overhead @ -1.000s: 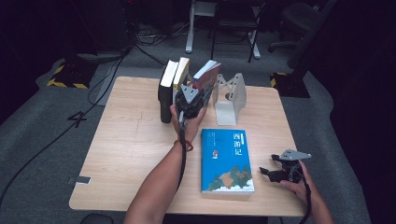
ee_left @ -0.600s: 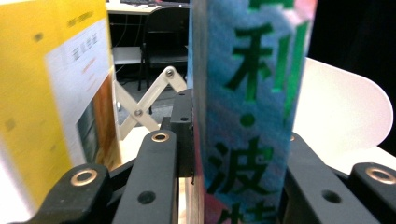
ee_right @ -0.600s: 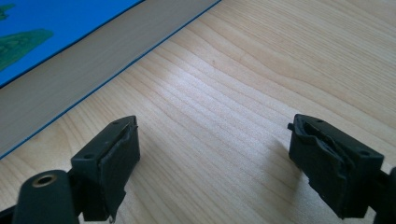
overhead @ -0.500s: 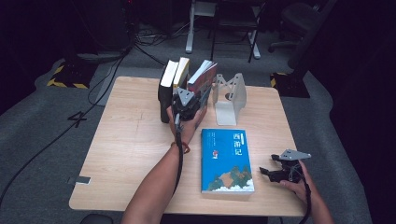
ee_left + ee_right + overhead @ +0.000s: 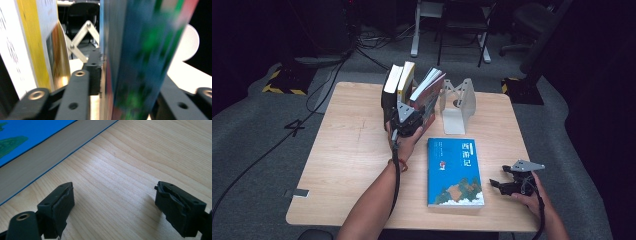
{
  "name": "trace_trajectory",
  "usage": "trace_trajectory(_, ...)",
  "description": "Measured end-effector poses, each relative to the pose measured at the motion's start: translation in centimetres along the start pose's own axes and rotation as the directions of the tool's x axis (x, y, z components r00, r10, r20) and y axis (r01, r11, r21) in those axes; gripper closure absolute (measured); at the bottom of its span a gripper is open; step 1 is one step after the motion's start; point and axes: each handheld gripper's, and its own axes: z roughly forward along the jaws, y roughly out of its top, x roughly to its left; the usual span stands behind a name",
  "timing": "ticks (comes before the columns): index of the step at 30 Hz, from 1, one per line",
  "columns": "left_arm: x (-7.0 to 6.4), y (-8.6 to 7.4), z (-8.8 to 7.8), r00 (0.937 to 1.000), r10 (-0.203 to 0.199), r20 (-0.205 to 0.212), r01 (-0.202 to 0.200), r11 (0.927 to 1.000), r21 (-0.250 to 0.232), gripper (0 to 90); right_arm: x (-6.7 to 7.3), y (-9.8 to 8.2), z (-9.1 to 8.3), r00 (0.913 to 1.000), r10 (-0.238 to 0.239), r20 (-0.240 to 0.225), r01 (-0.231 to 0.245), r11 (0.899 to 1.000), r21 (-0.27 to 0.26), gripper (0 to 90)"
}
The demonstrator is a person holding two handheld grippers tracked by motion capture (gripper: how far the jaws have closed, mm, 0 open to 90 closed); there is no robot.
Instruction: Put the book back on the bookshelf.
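Left gripper (image 5: 408, 121) at the row of standing books at the back of the table (image 5: 347, 150), jaws astride the leaning book (image 5: 428, 93), the rightmost of 3. In the left gripper view that book (image 5: 140, 57) stands between the 2 black jaws, blurred; jaws have just been opening, the book still between them. Left jaw sits close against its cover, whether the pads still press I cannot tell. Yellow-spined book (image 5: 30, 42) just beside on the left, upright. Leaning book tilts right, toward the white metal bookend (image 5: 458, 102), apart from it.

Blue book (image 5: 454, 171) lies flat, face up, near the front edge, between the 2 forearms.

Right gripper (image 5: 512, 184) rests low at the front right corner, just beside the blue book's right edge. Its jaws stand wide apart over bare wood (image 5: 117, 202), nothing between them; blue book's page edge (image 5: 37, 162) at upper left
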Motion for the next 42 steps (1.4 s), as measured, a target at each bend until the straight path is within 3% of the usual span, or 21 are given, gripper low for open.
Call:
trace_trajectory(7, 0.4, -2.0, -0.1, 0.9979, 0.019, -0.061, -0.015, 0.9975, 0.07, 57.4, 0.0, 0.0, 0.0, 1.0, -0.001, 0.0, 0.001, 1.0, 0.0, 15.8)
trace_trajectory(10, 0.9, -3.0, -0.1, 0.9977, 0.024, -0.064, -0.016, 0.9928, 0.119, 59.5, 0.0, 0.0, 0.0, 1.0, -0.001, 0.0, 0.001, 1.0, 0.0, 15.8)
trace_trajectory(13, 0.8, -4.1, -0.1, 0.9952, 0.062, -0.076, -0.05, 0.9871, 0.152, 61.4, 0.0, 0.0, 0.0, 1.0, -0.001, 0.0, 0.001, 1.0, 0.0, 15.8)
trace_trajectory(21, -0.5, -4.1, 0.7, 0.9894, 0.098, -0.108, -0.079, 0.983, 0.166, 66.9, 0.0, 0.1, 0.1, 1.0, -0.001, 0.003, 0.001, 1.0, 0.002, 15.4)
trace_trajectory(28, -1.9, -3.5, 2.3, 0.9783, 0.126, -0.164, -0.102, 0.9835, 0.149, 70.3, 0.0, 0.1, 0.1, 1.0, -0.001, 0.002, 0.001, 1.0, 0.002, 15.4)
trace_trajectory(34, -1.8, -3.3, 2.5, 0.9761, 0.177, -0.126, -0.155, 0.973, 0.171, 72.6, 0.0, 0.1, 0.1, 1.0, -0.002, 0.001, 0.002, 1.0, 0.001, 15.4)
trace_trajectory(37, -1.5, -3.8, 1.7, 0.9862, 0.147, -0.077, -0.134, 0.979, 0.154, 73.5, 0.0, 0.1, 0.1, 1.0, -0.002, 0.001, 0.002, 1.0, 0.002, 15.4)
trace_trajectory(42, -2.0, -4.3, 1.0, 0.99, 0.134, -0.045, -0.126, 0.9818, 0.142, 73.6, 0.0, 0.1, 0.1, 1.0, -0.002, 0.001, 0.002, 1.0, 0.002, 15.4)
